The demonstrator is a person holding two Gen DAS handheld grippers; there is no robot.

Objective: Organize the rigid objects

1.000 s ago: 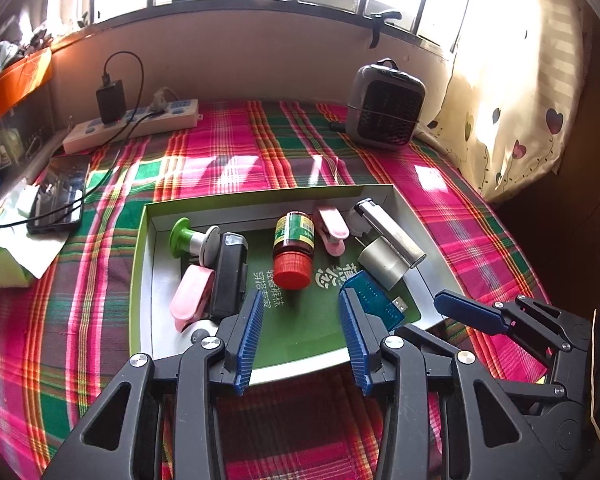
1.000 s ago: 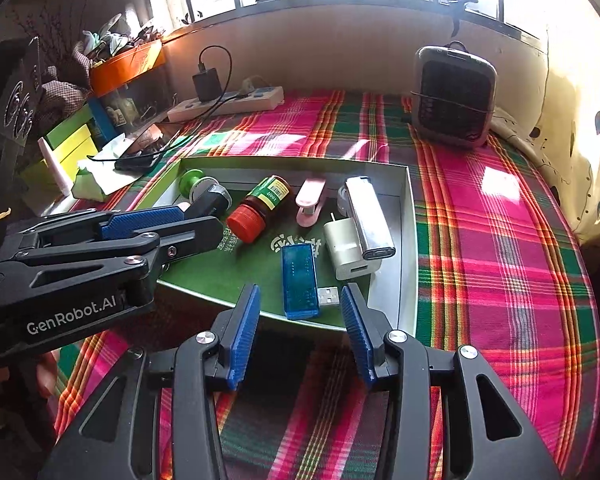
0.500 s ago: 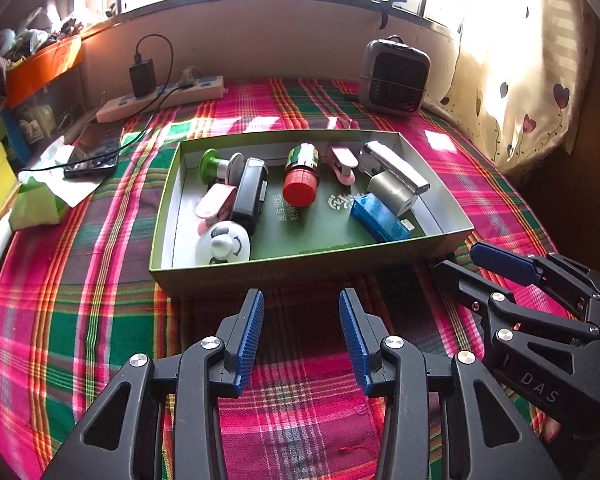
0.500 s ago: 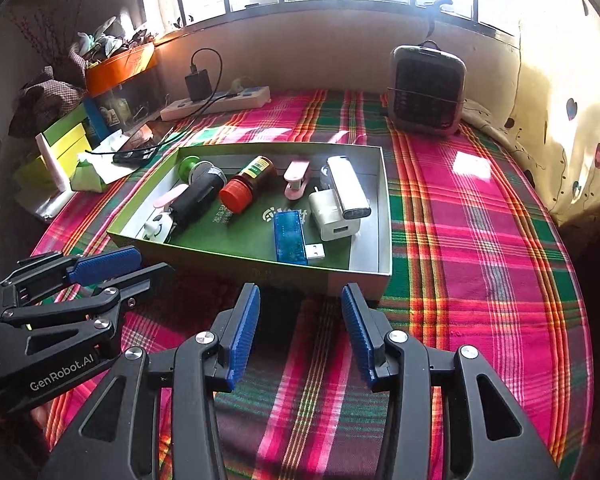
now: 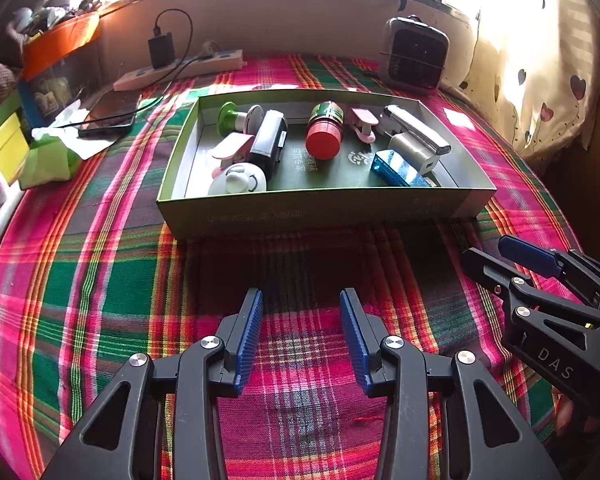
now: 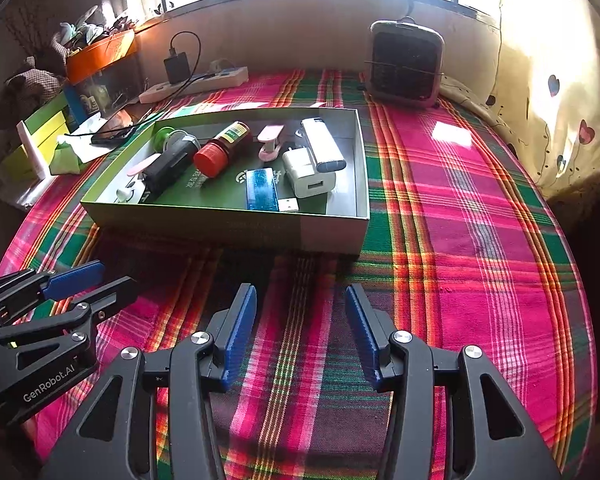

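A green cardboard box (image 5: 324, 206) (image 6: 228, 228) sits mid-table and holds several items: a red-capped bottle (image 5: 324, 138) (image 6: 220, 150), a blue USB stick (image 5: 400, 170) (image 6: 262, 190), a white charger (image 6: 308, 174), a white power bank (image 6: 324, 146), a black case (image 5: 268, 142), pink clips and a round white face toy (image 5: 238, 180). My left gripper (image 5: 300, 322) hovers open over the cloth in front of the box, holding nothing. My right gripper (image 6: 300, 322) is also short of the box with nothing between its fingers, and its jaws are opening.
A plaid cloth (image 5: 100, 280) covers the round table. A small heater (image 5: 414, 56) stands at the back right; a power strip (image 5: 180, 70) with a plugged charger, a phone (image 5: 108, 114), tissues and coloured boxes lie at the left. A curtain hangs at right.
Both grippers have pulled back from over the box toward the table's near side, so the whole box now shows. The right jaws have widened a little. The items in the box have not moved.
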